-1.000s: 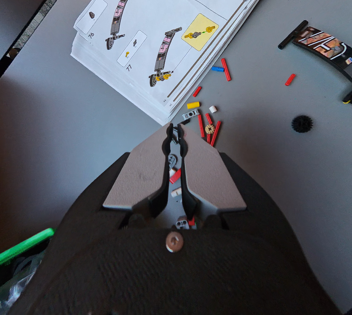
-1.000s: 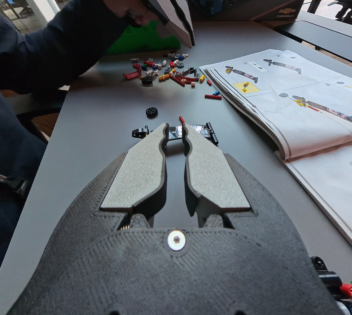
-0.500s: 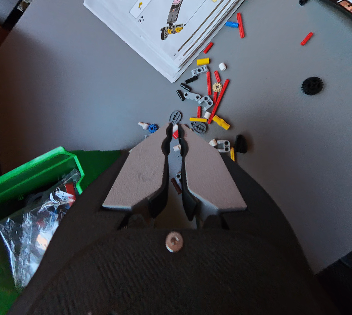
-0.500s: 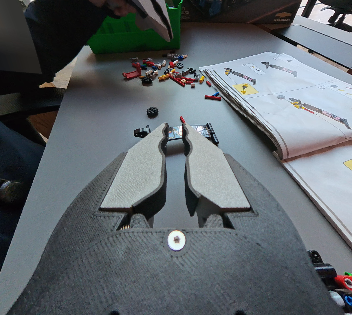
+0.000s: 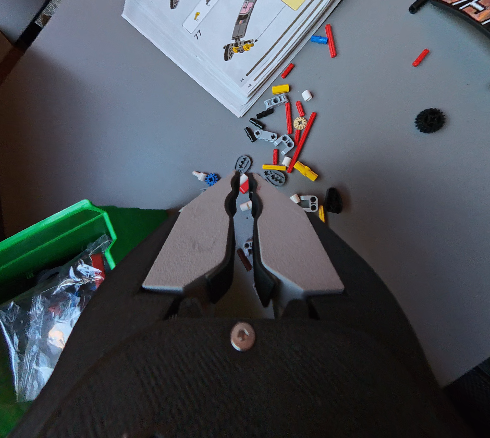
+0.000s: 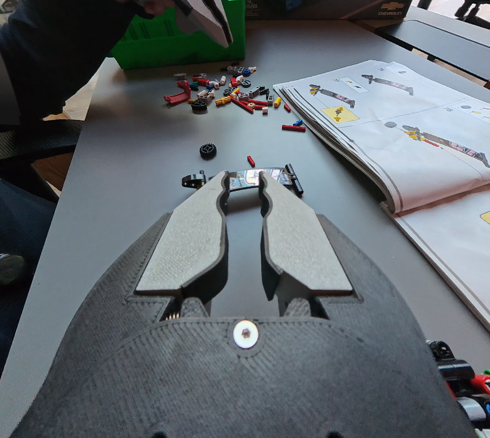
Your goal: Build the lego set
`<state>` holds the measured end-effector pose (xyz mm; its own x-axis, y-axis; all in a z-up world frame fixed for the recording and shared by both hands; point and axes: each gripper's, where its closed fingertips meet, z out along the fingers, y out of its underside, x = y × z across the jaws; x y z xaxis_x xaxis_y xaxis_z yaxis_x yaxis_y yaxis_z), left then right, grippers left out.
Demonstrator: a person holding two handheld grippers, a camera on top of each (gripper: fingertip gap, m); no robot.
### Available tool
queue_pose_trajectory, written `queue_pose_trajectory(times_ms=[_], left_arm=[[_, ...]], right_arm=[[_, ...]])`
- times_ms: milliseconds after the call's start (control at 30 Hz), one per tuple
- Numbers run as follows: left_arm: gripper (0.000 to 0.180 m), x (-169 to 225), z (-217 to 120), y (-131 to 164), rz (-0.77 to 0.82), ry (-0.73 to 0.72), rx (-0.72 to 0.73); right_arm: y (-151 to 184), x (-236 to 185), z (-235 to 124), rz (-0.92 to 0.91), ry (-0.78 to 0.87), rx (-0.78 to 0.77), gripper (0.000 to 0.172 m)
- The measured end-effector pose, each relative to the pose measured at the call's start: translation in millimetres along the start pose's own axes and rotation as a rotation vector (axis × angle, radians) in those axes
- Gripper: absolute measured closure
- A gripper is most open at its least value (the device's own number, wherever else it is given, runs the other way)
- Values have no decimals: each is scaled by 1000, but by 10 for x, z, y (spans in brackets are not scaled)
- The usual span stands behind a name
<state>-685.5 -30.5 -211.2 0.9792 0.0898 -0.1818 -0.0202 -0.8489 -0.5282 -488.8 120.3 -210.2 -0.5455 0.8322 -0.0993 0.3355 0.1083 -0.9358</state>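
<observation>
Left gripper (image 6: 226,44): held high over the loose bricks (image 6: 233,92), tilted down, jaws nearly together, nothing held.
Right gripper (image 6: 242,178): low over the worktop (image 6: 132,160), jaws spread before the curved stickered panel (image 6: 254,178).
Left view only: plastic bag (image 5: 45,319) in green bin (image 5: 53,234).
</observation>
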Motion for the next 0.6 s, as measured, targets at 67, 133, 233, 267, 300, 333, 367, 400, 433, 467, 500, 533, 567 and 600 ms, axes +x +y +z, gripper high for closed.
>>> queue_pose_trajectory(times_ms=[67, 133, 233, 267, 300, 333, 367, 400, 433, 467, 500, 533, 567, 600], left_arm=[[177, -8, -19, -22, -12, 3, 18], [177, -17, -25, -16, -16, 1, 17], [179, -36, -28, -9, -7, -10, 17], [180, -34, -33, -8, -3, -9, 19], [180, -26, -38, 2, 0, -3, 15], [180, -20, -43, 20, 2, -1, 6], [180, -17, -50, 49, 1, -2, -6], [180, -4, -60, 84, -3, 0, -18], [180, 39, -72, 132, -6, 17, -29], [180, 110, -86, 192, -4, 47, -42], [179, 186, -103, 268, 4, 76, -57], [179, 248, -125, 360, 15, 94, -79], [179, 286, -150, 465, 27, 97, -108], [178, 308, -176, 568, 41, 93, -139]], right_arm=[[12, 4, 8, 24, -6, -4, 147], [21, -4, 18, 45, -21, -7, 143], [16, -1, 20, 46, -22, -2, 142], [10, -2, 18, 46, -22, 1, 141], [5, -2, 16, 45, -22, 3, 141], [2, -2, 14, 44, -21, 5, 141], [1, -3, 12, 43, -21, 6, 141], [1, -2, 13, 43, -20, 6, 141], [3, -3, 13, 43, -21, 6, 141], [3, -6, 13, 43, -22, 6, 141], [2, -10, 13, 42, -24, 6, 141], [0, -14, 14, 42, -25, 7, 141], [-1, -19, 17, 41, -28, 7, 141], [-2, -26, 19, 40, -30, 7, 141]])
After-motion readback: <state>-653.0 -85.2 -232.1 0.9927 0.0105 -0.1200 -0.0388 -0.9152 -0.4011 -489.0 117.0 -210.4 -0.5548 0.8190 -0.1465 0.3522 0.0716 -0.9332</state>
